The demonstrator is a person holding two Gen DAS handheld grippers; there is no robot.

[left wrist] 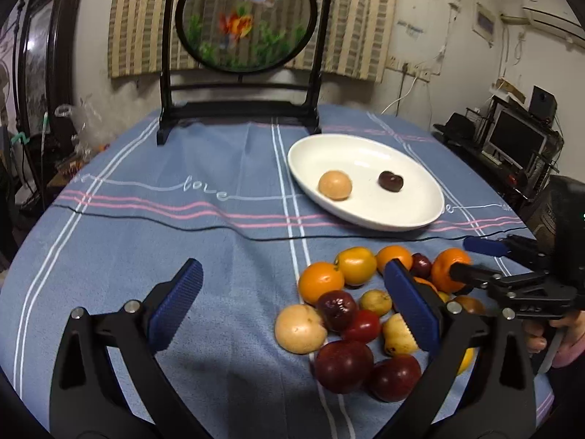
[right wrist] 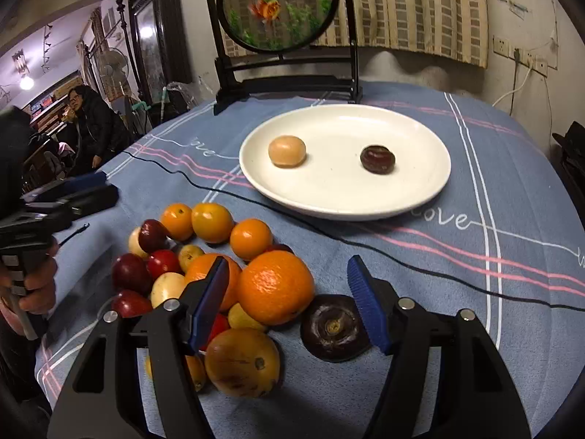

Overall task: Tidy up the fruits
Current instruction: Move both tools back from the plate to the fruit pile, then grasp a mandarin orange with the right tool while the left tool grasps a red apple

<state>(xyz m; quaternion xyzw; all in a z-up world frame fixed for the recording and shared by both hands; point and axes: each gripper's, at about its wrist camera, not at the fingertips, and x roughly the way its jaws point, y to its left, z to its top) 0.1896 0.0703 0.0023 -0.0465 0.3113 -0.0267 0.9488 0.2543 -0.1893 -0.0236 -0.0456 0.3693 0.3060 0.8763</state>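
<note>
Blue pads of the right tool (right wrist: 289, 307) stand wide apart and empty, low over the near edge of the fruit pile (right wrist: 204, 278), with the big orange (right wrist: 275, 287) between them and a dark fruit (right wrist: 333, 327) just beside the right pad. The left tool (left wrist: 292, 307) is also wide open, holding nothing, its right pad over the pile. Beyond, the white plate (right wrist: 420, 183) already holds a tan fruit (right wrist: 287, 150) and a dark one (right wrist: 377, 159), apart. Picking looks in hand: next, close on the orange squarely, lift clear of its neighbours, carry over the black cable (right wrist: 226, 192) to the plate.
</note>
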